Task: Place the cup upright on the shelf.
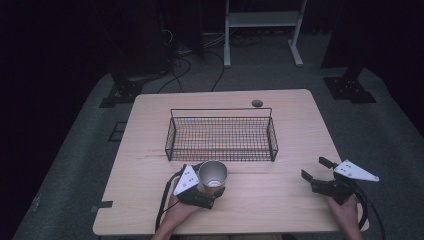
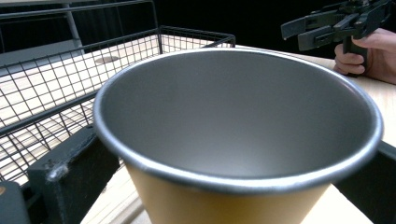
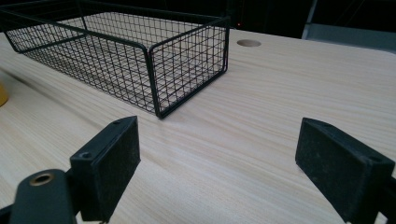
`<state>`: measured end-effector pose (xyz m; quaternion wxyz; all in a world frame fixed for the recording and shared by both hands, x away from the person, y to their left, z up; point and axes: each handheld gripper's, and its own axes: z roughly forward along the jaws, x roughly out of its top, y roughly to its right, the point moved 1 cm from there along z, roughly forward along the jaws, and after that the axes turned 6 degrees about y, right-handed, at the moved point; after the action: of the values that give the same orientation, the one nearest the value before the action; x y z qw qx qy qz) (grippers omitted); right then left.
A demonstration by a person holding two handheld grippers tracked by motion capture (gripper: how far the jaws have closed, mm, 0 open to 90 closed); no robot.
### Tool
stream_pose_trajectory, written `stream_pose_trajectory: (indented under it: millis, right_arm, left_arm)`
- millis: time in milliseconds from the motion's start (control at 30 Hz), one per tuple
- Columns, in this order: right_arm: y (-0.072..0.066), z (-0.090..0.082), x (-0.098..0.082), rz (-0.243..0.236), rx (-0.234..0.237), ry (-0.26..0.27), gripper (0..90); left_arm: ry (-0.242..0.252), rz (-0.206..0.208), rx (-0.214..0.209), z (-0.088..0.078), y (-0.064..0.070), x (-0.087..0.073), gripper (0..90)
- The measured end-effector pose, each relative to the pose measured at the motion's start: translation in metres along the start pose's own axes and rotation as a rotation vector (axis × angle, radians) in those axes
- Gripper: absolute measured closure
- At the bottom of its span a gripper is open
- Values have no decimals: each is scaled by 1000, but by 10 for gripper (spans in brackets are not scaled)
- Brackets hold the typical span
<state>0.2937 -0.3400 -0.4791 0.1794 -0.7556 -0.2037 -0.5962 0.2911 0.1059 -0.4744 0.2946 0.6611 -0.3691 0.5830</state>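
Presently, step in hand looks like the carry: the left gripper (image 1: 207, 192) has the yellow-walled metal cup with the steel-grey interior (image 1: 213, 176) clamped between its jaws, mouth up, at the near edge of the light wooden table (image 1: 290, 145), just in front of the black wire-mesh basket (image 1: 222, 136). Left gripper view: a black jaw flanks each side of the cup (image 2: 238, 126), closed in onto its yellow wall just below the rim. Whether the cup's base rests on the wood or hangs clear, cannot tell.

Right gripper (image 1: 316, 173): jaws spread wide, gripping nothing, held low over bare table well to the right of the cup.

Next move, as I judge it: lift the cup above the basket's near rail, carry forward, lower inside, then release. Risk is clipping the wire rail.
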Motion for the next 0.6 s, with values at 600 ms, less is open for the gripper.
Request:
stream_pose_trajectory:
  millis: [600]
  right_arm:
    - [0,0,0,0,2,3,129]
  left_arm:
    - [29,-11,-18,3,-2,1,130]
